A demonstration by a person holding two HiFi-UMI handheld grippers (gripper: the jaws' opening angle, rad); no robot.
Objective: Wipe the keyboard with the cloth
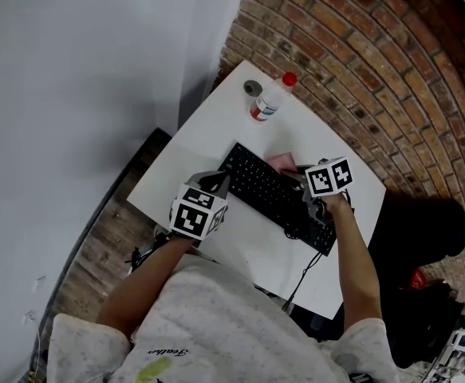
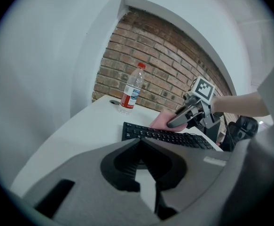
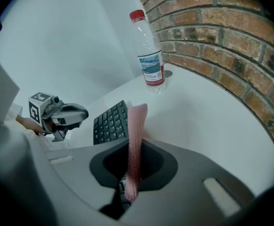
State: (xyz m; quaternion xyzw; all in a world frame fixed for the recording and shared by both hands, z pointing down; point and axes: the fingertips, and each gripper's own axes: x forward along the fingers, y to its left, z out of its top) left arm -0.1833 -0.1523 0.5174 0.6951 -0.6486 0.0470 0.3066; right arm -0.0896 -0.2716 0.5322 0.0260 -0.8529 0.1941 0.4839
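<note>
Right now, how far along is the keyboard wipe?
Done: the pink cloth is clamped in the right claw. In hand: that claw holds it at the keyboard's far edge, while the left claw, shut and empty, hovers at the near side. Left: the wiping strokes across the keys; nothing shows whether any have been wiped.

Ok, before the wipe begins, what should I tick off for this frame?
1. Cloth held by the right hand-held gripper: ok, jaws shut on it.
2. Left hand-held gripper free: ok, jaws together, nothing between them.
3. Keyboard flat on the table, no clutter on the visible keys: ok.
4. Bottle out of the way: ok, upright, capped, apart from the keyboard.
5. Cloth touching the keys: cannot tell.
</note>
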